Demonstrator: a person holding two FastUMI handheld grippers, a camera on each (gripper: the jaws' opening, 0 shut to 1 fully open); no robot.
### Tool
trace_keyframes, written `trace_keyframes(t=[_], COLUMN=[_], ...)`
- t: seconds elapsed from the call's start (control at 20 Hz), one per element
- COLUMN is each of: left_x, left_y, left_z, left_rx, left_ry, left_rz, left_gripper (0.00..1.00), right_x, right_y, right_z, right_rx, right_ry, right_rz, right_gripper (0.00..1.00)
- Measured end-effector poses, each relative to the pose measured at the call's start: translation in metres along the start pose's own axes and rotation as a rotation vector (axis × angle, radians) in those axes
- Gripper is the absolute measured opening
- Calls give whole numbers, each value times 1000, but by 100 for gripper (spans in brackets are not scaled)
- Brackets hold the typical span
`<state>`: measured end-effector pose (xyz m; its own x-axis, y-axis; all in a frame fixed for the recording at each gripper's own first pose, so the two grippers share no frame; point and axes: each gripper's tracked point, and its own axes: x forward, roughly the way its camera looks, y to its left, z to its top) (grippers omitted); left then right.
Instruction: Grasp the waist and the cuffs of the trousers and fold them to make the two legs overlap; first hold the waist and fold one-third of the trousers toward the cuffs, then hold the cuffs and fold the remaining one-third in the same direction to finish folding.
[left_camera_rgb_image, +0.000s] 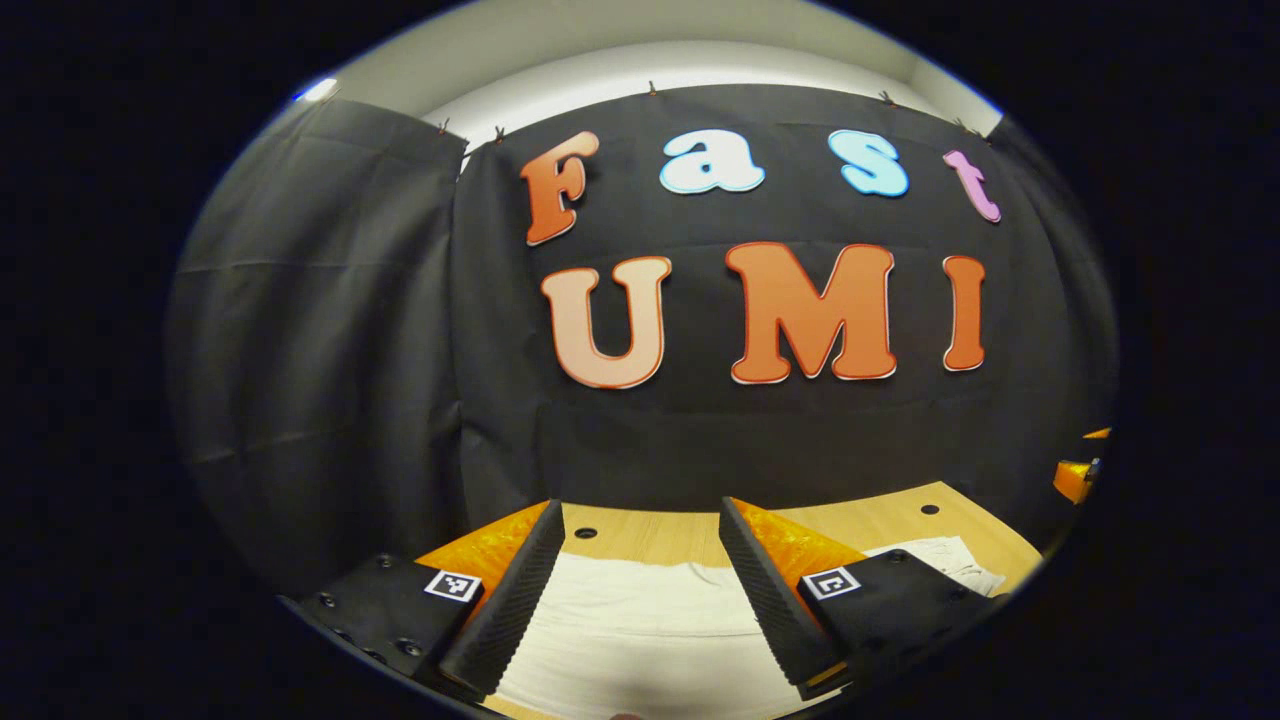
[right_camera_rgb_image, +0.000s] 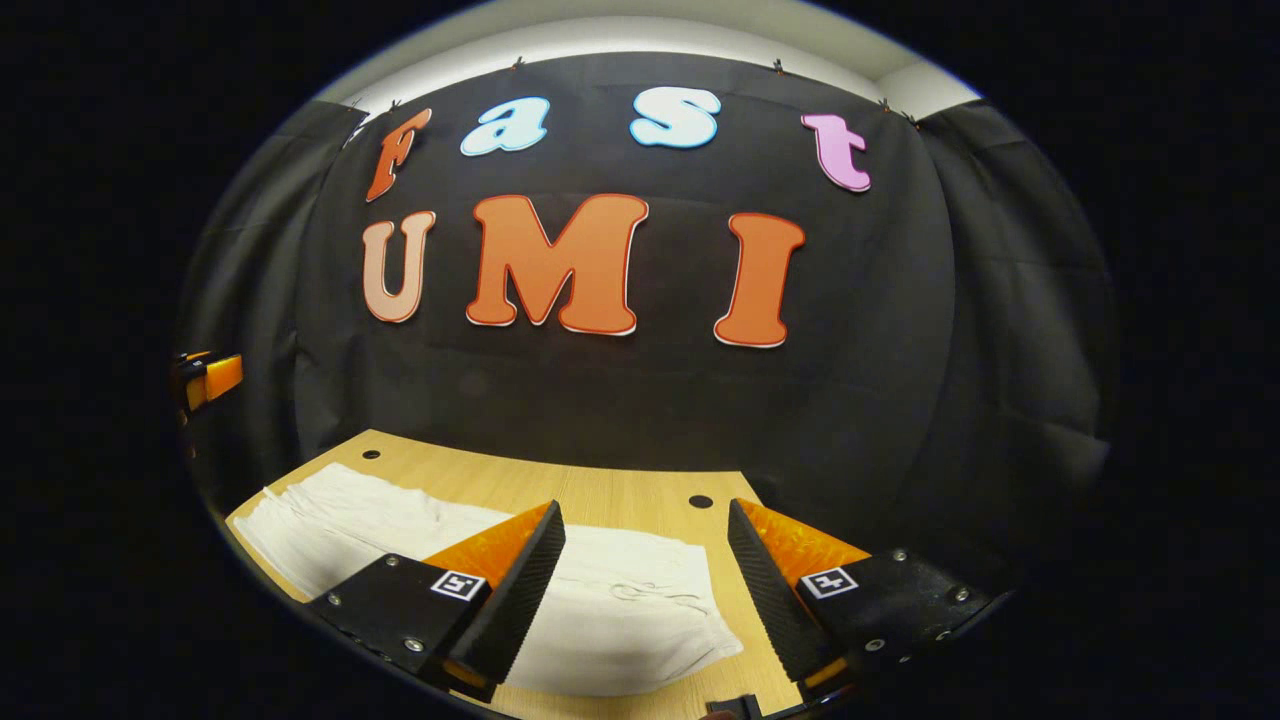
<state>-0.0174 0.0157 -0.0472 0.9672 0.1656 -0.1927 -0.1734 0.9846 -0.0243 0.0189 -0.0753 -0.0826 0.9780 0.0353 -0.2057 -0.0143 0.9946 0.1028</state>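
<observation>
The black cloth wall (left_camera_rgb_image: 330, 330) is seen across the upper and middle part of both views, with a pale ceiling strip (left_camera_rgb_image: 640, 60) above it. Below it, a light wooden table (right_camera_rgb_image: 600, 485) with small dark holes is seen along the bottom of each frame.

White trousers (right_camera_rgb_image: 610, 610) are spread flat on the table. In the right gripper view they run from the lower left of the frame to the bottom centre, passing under the gap of the right gripper (right_camera_rgb_image: 645, 575), whose fingers are held wide apart above the cloth, nothing gripped. The other gripper's orange body (right_camera_rgb_image: 210, 378) is glimpsed at the left edge.

In the left gripper view the trousers (left_camera_rgb_image: 640, 630) lie at the bottom centre, between and beneath the widely parted fingers of the left gripper (left_camera_rgb_image: 640, 570); whether cloth is touched cannot be told. An orange gripper part (left_camera_rgb_image: 1078, 475) is seen at the right edge.
</observation>
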Motion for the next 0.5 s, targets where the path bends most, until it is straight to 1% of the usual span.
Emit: trace_keyframes(t=[0.1, 0.2, 0.3, 0.4, 0.5], left_x=[-2, -2, -2, -4, -3], left_y=[17, 38, 56, 78, 105], left_z=[-21, -46, -70, -94, -123], left_rx=[-42, -51, -91, -136, -149], left_ry=[69, 152, 220, 290, 360], left_rz=[39, 82, 99, 130, 171], left_gripper=[100, 100, 100, 100, 100], right_x=[4, 11, 15, 21, 26], right_y=[-4, -8, -11, -14, -19], right_z=[-18, -37, -58, -75, -88], right_rx=[16, 70, 122, 168, 188], right_ry=[59, 131, 211, 281, 333], right_rz=[4, 1, -8, -27, -58], right_gripper=[99, 98, 99, 98, 98])
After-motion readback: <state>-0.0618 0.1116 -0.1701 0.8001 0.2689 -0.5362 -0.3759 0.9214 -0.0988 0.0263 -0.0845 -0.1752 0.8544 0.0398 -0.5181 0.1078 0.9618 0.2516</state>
